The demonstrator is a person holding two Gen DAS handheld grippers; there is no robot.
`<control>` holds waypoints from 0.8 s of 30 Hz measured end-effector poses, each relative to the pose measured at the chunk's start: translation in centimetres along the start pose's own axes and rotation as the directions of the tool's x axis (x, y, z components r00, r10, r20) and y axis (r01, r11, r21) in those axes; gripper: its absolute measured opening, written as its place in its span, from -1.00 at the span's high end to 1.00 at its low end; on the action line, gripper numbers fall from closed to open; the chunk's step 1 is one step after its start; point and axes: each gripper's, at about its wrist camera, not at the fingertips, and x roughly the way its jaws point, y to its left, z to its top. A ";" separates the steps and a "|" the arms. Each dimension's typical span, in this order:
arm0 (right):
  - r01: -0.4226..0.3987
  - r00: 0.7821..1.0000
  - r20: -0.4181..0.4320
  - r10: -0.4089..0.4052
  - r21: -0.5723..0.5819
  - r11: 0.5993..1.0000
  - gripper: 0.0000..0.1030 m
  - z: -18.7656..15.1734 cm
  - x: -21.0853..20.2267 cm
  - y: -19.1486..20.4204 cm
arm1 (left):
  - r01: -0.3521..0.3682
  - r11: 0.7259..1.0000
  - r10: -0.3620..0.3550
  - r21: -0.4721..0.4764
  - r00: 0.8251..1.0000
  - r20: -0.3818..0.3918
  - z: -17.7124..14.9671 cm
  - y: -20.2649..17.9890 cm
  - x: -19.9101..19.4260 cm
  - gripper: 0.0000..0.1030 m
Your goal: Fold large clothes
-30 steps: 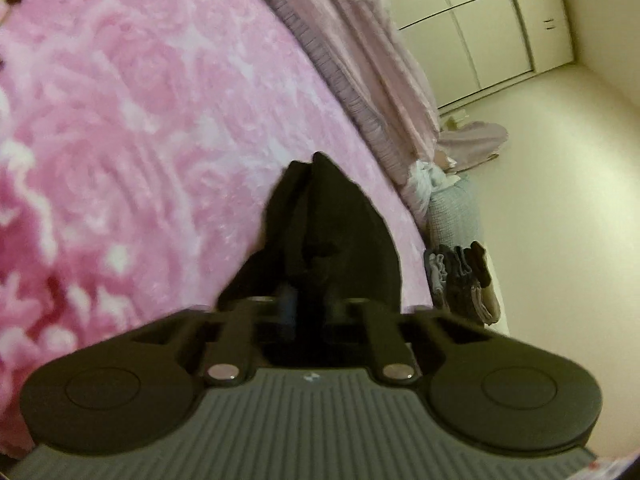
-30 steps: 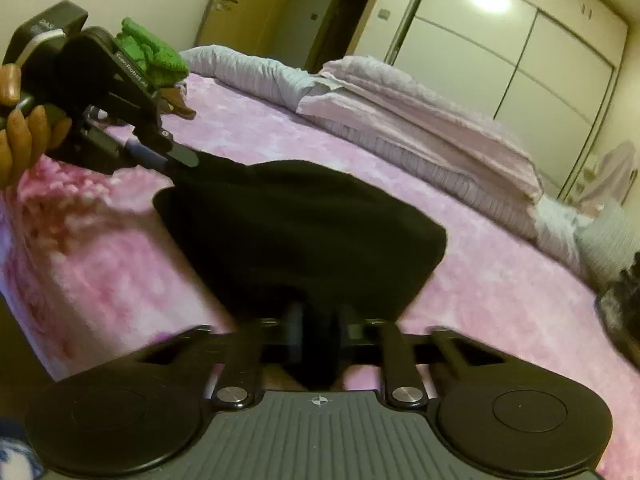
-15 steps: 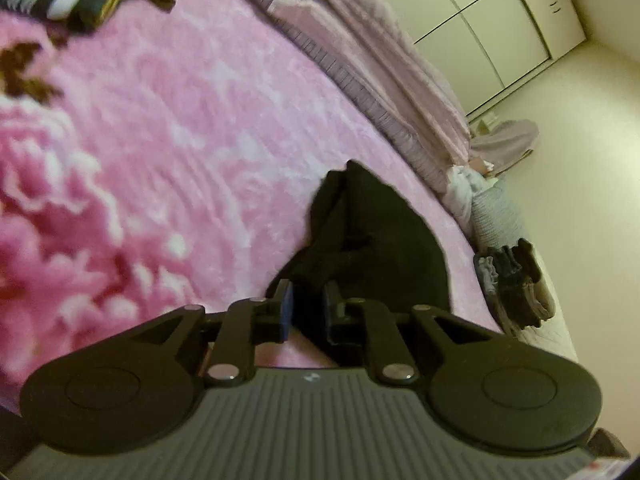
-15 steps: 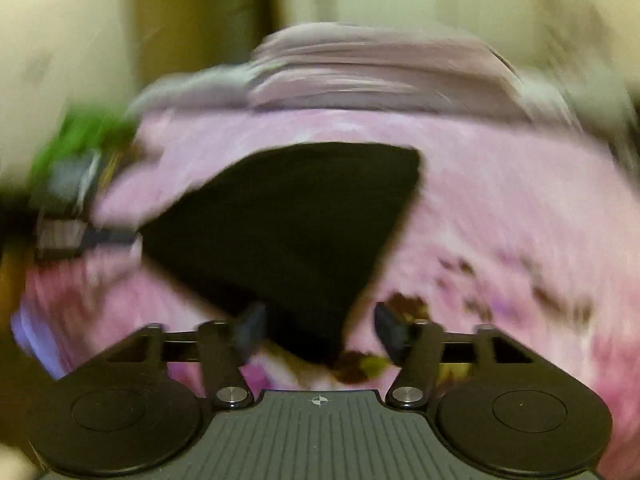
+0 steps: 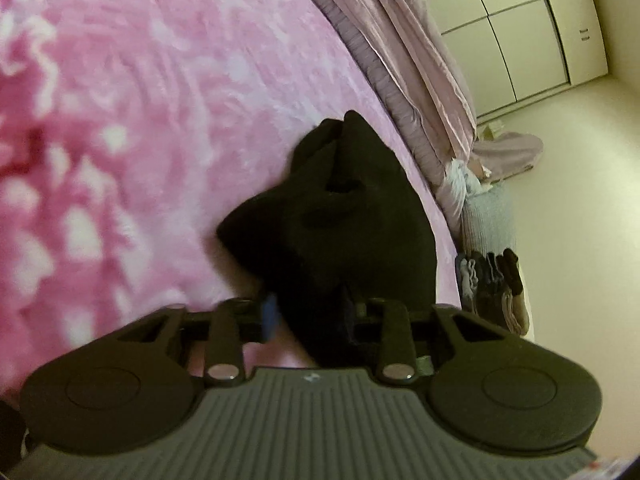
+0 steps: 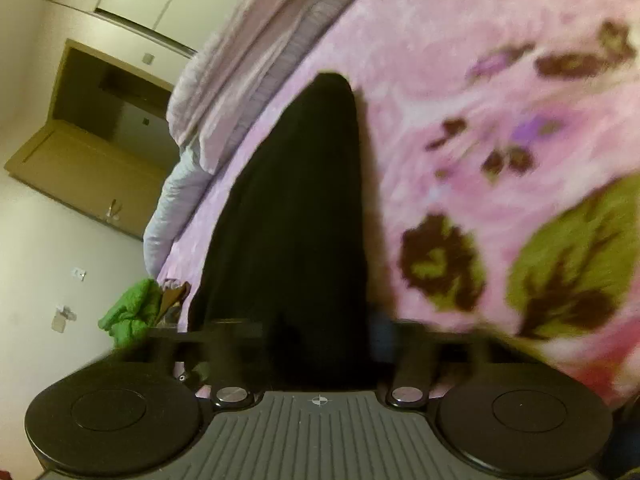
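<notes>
Pink fuzzy bed (image 5: 168,92) holds the black garment (image 5: 352,208), bunched up near its edge. The left hand-held gripper (image 5: 310,316) pinches one end, but the right hand-held gripper (image 6: 320,336) is closing with cloth between its jaws. It might grab too little, so the fold slips crooked.
</notes>
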 end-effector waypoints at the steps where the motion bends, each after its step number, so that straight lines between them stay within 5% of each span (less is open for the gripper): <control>1: 0.000 1.000 0.002 0.000 0.028 1.000 0.66 -0.2 0.3 -0.3 | 0.007 1.000 -0.007 -0.019 1.000 0.007 0.2 0.2 0.1 0.76; 4: -0.048 0.999 0.010 0.048 0.088 0.995 0.74 -1.4 -0.1 0.5 | 0.010 1.000 -0.010 0.004 0.999 0.052 1.3 0.0 -0.8 0.80; 9: -0.121 0.978 -0.162 0.128 0.053 0.991 0.67 -5.9 2.1 4.8 | -0.068 0.997 0.062 0.023 0.978 0.198 4.4 1.7 -3.9 0.79; 13: -0.033 0.984 -0.178 0.021 -0.068 0.997 -0.17 -5.1 2.5 5.4 | -0.096 0.995 0.090 0.029 0.984 0.154 4.6 2.6 -4.4 0.68; 17: 0.023 1.000 0.017 -0.022 -0.043 0.999 -0.44 -0.4 -1.1 3.2 | -0.054 0.998 0.053 0.013 0.996 0.076 3.0 3.2 -5.0 0.37; 22: -0.012 0.999 0.050 0.008 0.077 0.997 -0.46 4.5 1.5 -0.1 | -0.017 1.000 0.017 -0.004 0.997 0.072 2.2 2.6 -4.0 0.29; 24: -0.035 0.996 0.084 0.029 0.067 0.997 -0.04 5.2 2.6 0.3 | -0.028 1.000 0.028 0.006 0.997 0.072 2.5 2.3 -3.4 0.67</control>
